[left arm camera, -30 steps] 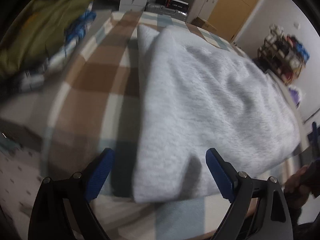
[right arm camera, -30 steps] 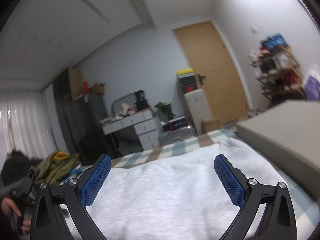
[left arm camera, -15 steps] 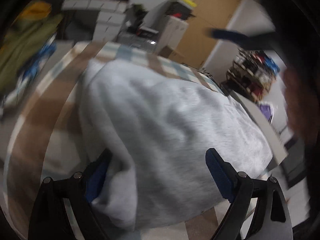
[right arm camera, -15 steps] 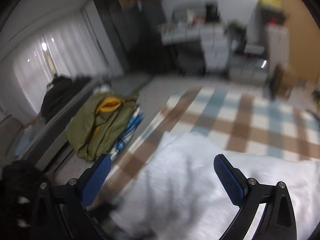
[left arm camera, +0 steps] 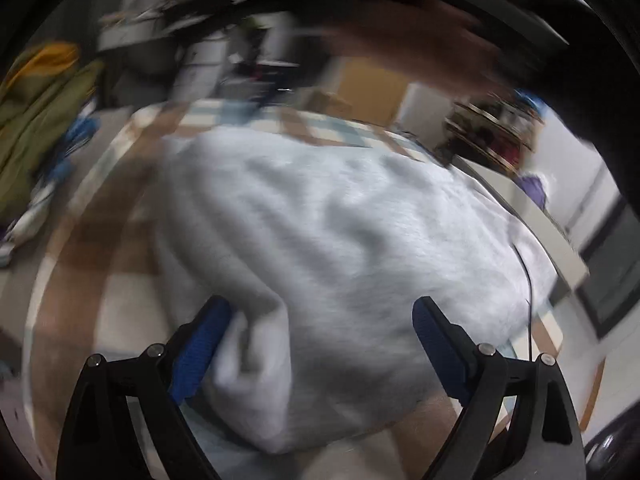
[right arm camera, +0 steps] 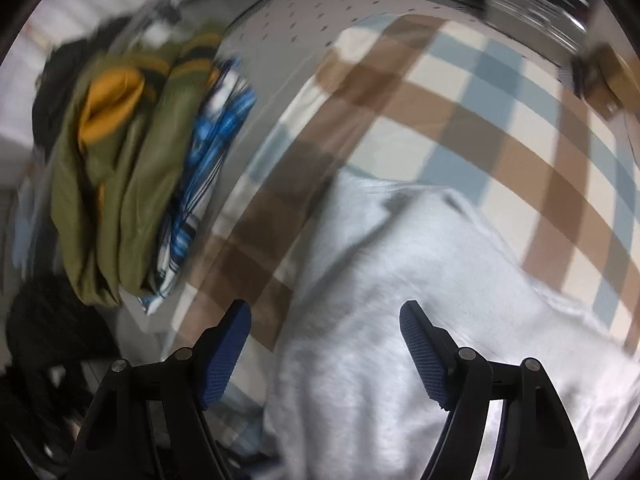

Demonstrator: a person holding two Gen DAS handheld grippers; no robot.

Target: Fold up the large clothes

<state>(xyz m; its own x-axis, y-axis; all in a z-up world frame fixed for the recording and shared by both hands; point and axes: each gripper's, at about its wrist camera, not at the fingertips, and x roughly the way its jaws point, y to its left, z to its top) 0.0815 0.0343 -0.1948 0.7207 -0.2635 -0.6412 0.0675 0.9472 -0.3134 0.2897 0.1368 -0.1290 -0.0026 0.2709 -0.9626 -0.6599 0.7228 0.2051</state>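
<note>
The grey sweatshirt (left arm camera: 340,248) is lying on the plaid blanket (right arm camera: 460,120), bunching up between the wide-open left gripper (left arm camera: 316,328) and spreading under the wide-open right gripper (right arm camera: 326,336).

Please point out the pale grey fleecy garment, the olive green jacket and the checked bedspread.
pale grey fleecy garment (left arm camera: 340,240): left wrist view, middle of its top.
olive green jacket (right arm camera: 152,184): right wrist view, its folded body.
checked bedspread (right arm camera: 500,120): right wrist view, bare checked part.

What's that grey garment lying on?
The grey garment lies on a checked cloth in brown, blue and cream, which shows around its edges. What the cloth looks like directly beneath the garment is covered, as is whatever lies under the cloth.
</note>
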